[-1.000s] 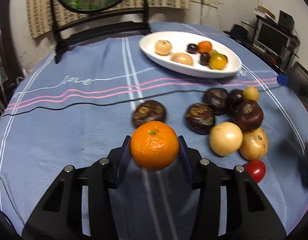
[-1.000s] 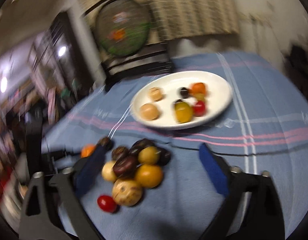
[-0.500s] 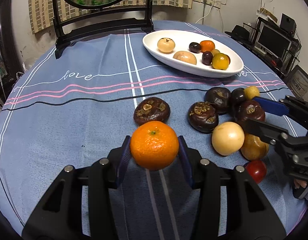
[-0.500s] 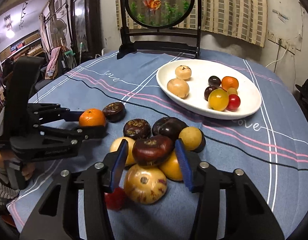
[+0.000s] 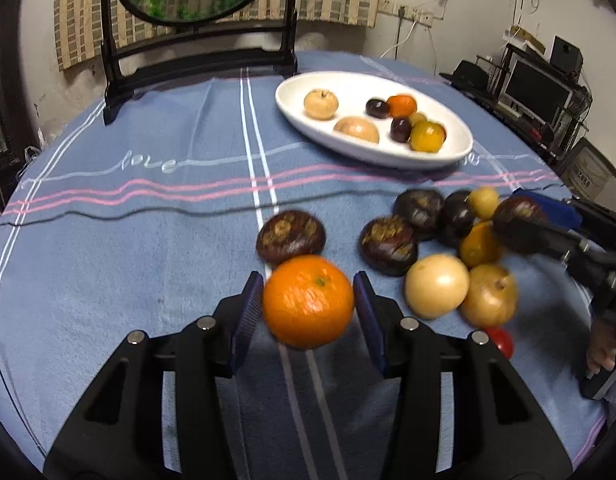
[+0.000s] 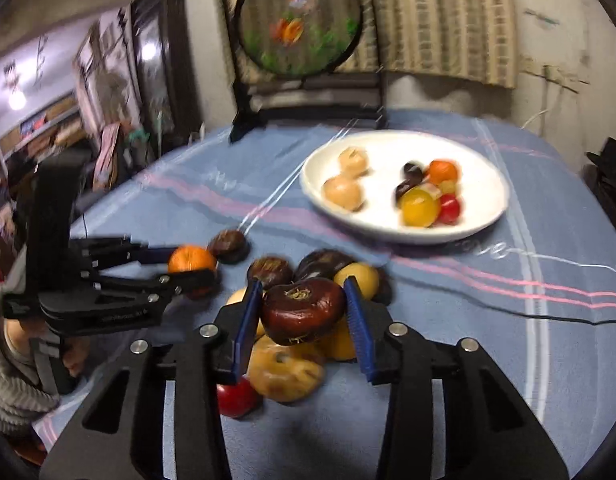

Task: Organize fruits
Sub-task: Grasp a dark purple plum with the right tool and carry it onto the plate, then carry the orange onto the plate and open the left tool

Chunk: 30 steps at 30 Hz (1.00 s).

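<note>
Currently mid-pick on both sides: left tool [image 5: 308,307] is clenched on the orange [image 5: 308,302], held clear of the surface [image 5: 127,264], while right tool [image 6: 303,312] is closing its jaws around the dark brown fruit [image 6: 303,309] atop the loose pile [image 6: 287,364]. White plate [image 6: 484,216], already part-filled, sits at 1 o'clock from the right tool. Next, I'd say: confirm right grip, lift clear of neighbours, carry both fruits to the plate.

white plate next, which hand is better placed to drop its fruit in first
Probably left. The left gripper is shut on the orange, lifted, with open cloth ahead to the white plate. The right gripper is closing on a dark fruit atop the pile.
</note>
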Each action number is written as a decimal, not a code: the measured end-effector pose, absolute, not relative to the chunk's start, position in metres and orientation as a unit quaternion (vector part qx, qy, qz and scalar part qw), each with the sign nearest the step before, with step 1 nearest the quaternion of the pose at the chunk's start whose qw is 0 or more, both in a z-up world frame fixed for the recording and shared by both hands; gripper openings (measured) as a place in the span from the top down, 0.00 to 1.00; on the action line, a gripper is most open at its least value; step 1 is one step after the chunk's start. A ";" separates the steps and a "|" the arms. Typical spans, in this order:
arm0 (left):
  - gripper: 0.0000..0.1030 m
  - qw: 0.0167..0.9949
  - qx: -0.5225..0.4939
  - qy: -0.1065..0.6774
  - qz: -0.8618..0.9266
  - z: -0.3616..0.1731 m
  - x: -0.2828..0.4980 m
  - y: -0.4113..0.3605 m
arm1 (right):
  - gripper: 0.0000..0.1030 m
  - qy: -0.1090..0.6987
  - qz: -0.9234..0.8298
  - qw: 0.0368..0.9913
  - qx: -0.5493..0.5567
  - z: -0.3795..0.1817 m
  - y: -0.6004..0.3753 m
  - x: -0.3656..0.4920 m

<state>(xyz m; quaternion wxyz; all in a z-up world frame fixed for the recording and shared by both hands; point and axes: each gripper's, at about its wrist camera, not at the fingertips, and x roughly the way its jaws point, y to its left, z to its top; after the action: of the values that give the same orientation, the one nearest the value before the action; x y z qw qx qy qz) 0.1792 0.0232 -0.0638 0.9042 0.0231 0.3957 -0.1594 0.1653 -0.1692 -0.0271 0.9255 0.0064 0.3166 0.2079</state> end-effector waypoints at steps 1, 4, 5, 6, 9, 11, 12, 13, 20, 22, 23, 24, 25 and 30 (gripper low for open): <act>0.54 0.906 0.024 0.392 -0.162 -0.058 0.182 0.021 | 0.59 0.307 0.200 0.930 0.023 -0.020 -0.180 0.165; 0.55 0.913 0.036 0.374 -0.158 -0.033 0.198 0.012 | 0.59 0.290 0.177 0.938 0.070 0.001 -0.212 0.179; 0.55 0.915 0.037 0.368 -0.160 -0.025 0.205 0.009 | 0.59 0.284 0.170 0.940 0.081 0.008 -0.221 0.185; 0.55 0.917 0.038 0.363 -0.163 -0.015 0.215 0.003 | 0.59 0.279 0.164 0.942 0.088 0.016 -0.228 0.191; 0.55 0.920 0.033 0.353 -0.167 0.000 0.245 -0.010 | 0.59 0.266 0.149 0.947 0.101 0.038 -0.244 0.220; 0.55 0.916 0.027 0.360 -0.175 0.002 0.265 -0.020 | 0.59 0.269 0.147 0.947 0.101 0.040 -0.245 0.238; 0.55 0.913 0.029 0.365 -0.181 0.001 0.277 -0.027 | 0.59 0.272 0.145 0.946 0.099 0.038 -0.244 0.247; 0.55 0.911 0.035 0.368 -0.182 -0.002 0.286 -0.033 | 0.59 0.277 0.142 0.946 0.096 0.033 -0.241 0.260; 0.44 0.903 0.059 0.378 -0.195 -0.011 0.260 -0.011 | 0.59 0.302 0.164 0.933 0.111 0.010 -0.239 0.274; 0.40 0.904 0.085 0.379 -0.181 -0.017 0.227 0.006 | 0.59 0.301 0.169 0.931 0.117 0.011 -0.240 0.272; 0.40 0.901 0.090 0.385 -0.176 -0.021 0.214 0.012 | 0.59 0.300 0.173 0.931 0.118 0.012 -0.237 0.271; 0.40 0.901 0.092 0.387 -0.172 -0.024 0.205 0.017 | 0.59 0.299 0.175 0.931 0.116 0.013 -0.235 0.270; 0.40 0.901 0.094 0.390 -0.168 -0.028 0.196 0.021 | 0.59 0.300 0.178 0.930 0.113 0.013 -0.233 0.269; 0.38 0.886 0.086 0.426 -0.166 -0.062 0.189 0.023 | 0.59 0.295 0.183 0.931 0.114 0.017 -0.231 0.267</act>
<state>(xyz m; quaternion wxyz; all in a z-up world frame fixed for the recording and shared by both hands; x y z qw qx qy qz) 0.1890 0.0228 -0.0620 0.8855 0.0855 0.4256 -0.1656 0.2667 -0.2309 0.0168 0.9310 0.1137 0.2945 0.1833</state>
